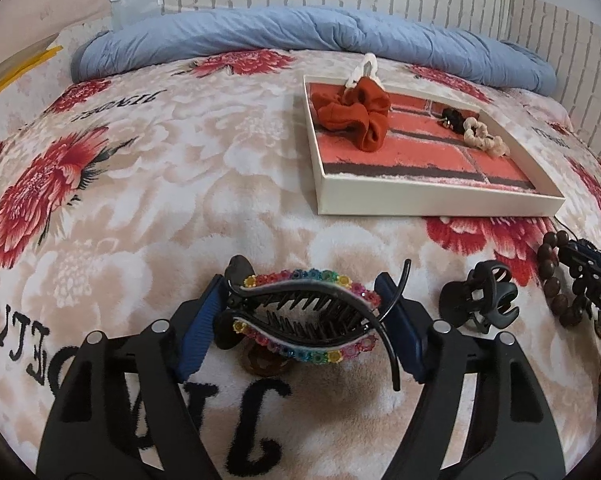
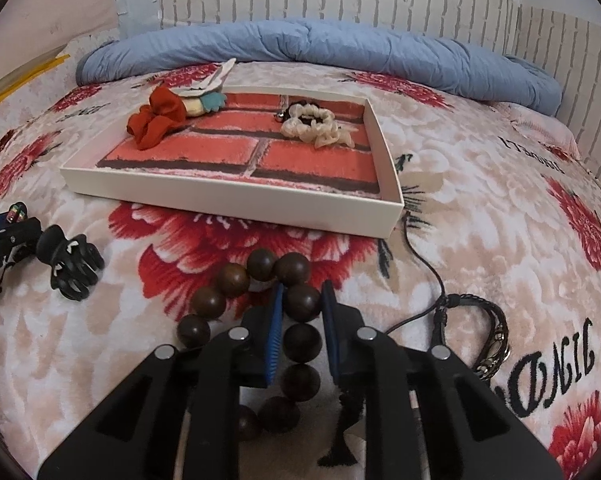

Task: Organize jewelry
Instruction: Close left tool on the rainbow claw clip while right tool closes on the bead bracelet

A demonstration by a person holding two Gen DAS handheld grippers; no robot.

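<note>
Left gripper (image 1: 304, 312): pads closed on the two ends of the rainbow-studded hair clip (image 1: 306, 314), held just above the floral blanket (image 1: 140, 200).
Right gripper (image 2: 300, 332): nearly closed, blue pads pinching one bead of the wooden bead bracelet (image 2: 260, 320) on the blanket's near part.
Tray (image 2: 228, 200): white box in the middle of the blanket, holding a red scrunchie (image 2: 156, 120) at its far left corner and a cream scrunchie (image 2: 316, 126) at its far side.
Black claw clip (image 1: 478, 298): on the blanket between the two grippers.
Leather bracelet (image 2: 488, 328): just right of the right gripper.
</note>
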